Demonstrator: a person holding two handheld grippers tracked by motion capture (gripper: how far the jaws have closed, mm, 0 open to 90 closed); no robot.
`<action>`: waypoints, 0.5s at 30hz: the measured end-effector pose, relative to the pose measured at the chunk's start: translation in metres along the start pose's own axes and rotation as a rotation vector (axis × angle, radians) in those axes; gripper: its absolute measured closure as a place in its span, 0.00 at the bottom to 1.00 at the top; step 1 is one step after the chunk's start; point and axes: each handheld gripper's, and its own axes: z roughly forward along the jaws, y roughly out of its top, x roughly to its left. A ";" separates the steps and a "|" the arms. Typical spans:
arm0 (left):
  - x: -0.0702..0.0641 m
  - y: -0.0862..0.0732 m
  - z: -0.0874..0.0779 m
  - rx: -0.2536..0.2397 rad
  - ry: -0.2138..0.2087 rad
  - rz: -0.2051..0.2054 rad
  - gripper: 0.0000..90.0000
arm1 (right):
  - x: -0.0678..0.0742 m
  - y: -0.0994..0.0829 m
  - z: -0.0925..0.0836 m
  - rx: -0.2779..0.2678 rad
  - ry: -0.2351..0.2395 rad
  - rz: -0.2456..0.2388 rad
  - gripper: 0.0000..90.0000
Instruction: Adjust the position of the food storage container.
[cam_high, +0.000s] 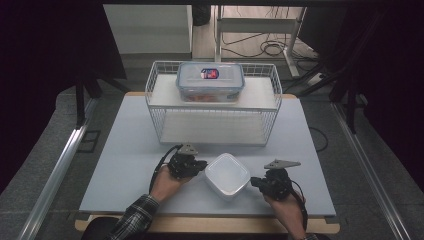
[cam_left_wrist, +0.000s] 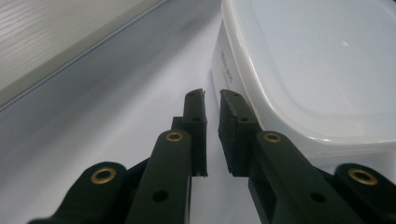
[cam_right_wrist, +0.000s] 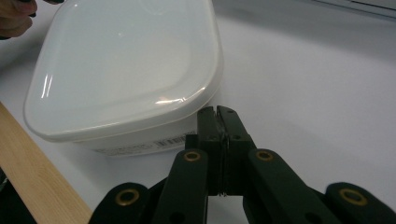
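The white lidded box (cam_high: 227, 175) sits on the counter (cam_high: 125, 165) near the person's edge, turned cornerwise, between the two tongs and in front of the wire rack (cam_high: 212, 107). That placing looks deliberate: with a tool on either flank, the box can be squeezed or steadied from both sides, probably to lift it or shift it toward the rack. The left tongs (cam_high: 201, 165) lie just beside the box's left wall; in the left gripper view (cam_left_wrist: 212, 100) their jaws stand nearly together with a slim gap and nothing between them, so they are clenched on air, the nearer jaw seeming to brush the box's side, though real contact is hard to judge. The right tongs (cam_high: 255, 182) rest at the box's right corner, and in the right gripper view (cam_right_wrist: 217, 112) their jaws are pressed flat against each other, clenched empty, tips close below the lid's rim; again I cannot tell whether they touch. Closed tips suit pushing rather than pinching. On the rack's upper shelf stands a clear clip-lid container (cam_high: 210, 81) with something reddish inside, too blurred to name. The white box's contents are hidden by its cloudy lid, its side label is unreadable, and the person is cut off at the forearms.
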 end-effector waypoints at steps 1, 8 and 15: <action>0.000 -0.001 -0.001 0.001 -0.005 0.000 0.90 | 0.001 -0.001 0.000 0.002 0.005 -0.003 0.98; -0.010 -0.007 -0.007 0.023 -0.009 0.017 0.91 | 0.011 -0.007 -0.001 0.019 0.031 -0.018 0.97; -0.016 -0.020 -0.025 0.029 -0.016 -0.029 0.89 | 0.007 0.006 0.010 0.021 0.050 -0.021 0.98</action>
